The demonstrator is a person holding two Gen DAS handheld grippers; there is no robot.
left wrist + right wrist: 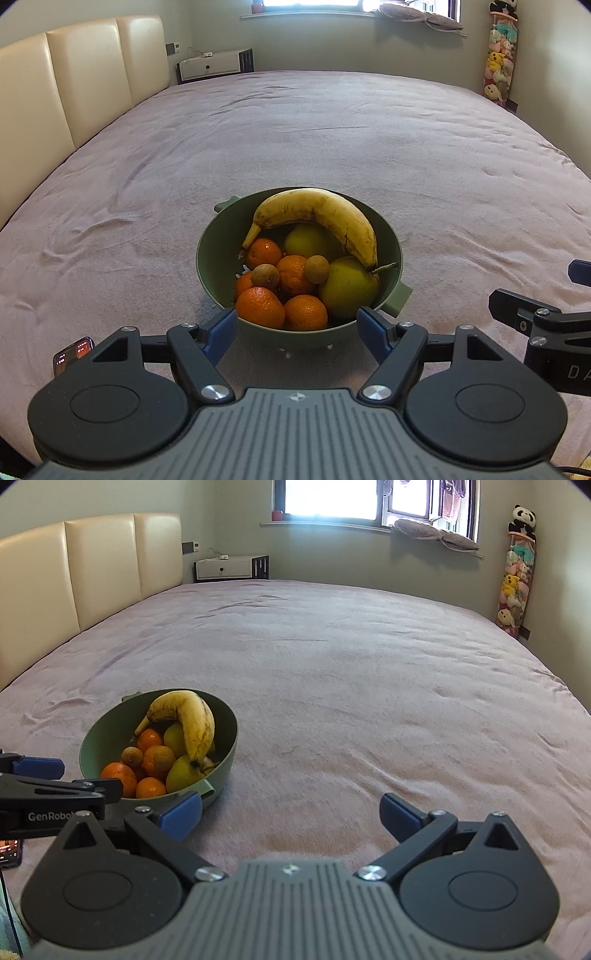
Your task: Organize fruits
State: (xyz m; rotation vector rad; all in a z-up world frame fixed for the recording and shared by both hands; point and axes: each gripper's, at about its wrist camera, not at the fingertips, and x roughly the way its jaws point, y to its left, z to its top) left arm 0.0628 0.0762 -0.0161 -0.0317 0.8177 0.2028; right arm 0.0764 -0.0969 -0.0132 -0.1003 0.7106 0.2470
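1. Holding my left gripper [297,328] low and level just in front of the green bowl [391,240], I have its blue-padded jaws spread wide with nothing between them; the bowl's near wall sits in the gap, and I cannot tell whether either pad touches it.
2. My right gripper [291,814] hovers to the right of the bowl, jaws likewise wide apart and empty, pointing across the bare bedspread [369,686]; its left pad is close to the bowl's near side handle.
3. The bowl is a round, matte plastic colander with small tab handles, resting on the soft, faintly wrinkled mauve bedspread.
4. Inside the bowl, a curved yellow banana [317,218] with brown flecks arches over the far side.
5. Under the banana lie two smooth yellow-green pears [347,286], one with its stem showing.
6. Toward the bowl's near and left side, several dimpled mandarins [260,306] are heaped together.
7. Two small, round, tan-brown fruits [265,276] perch on top of the mandarins.
8. Left of the bowl, near my left gripper, a phone [72,354] lies with its screen lit.
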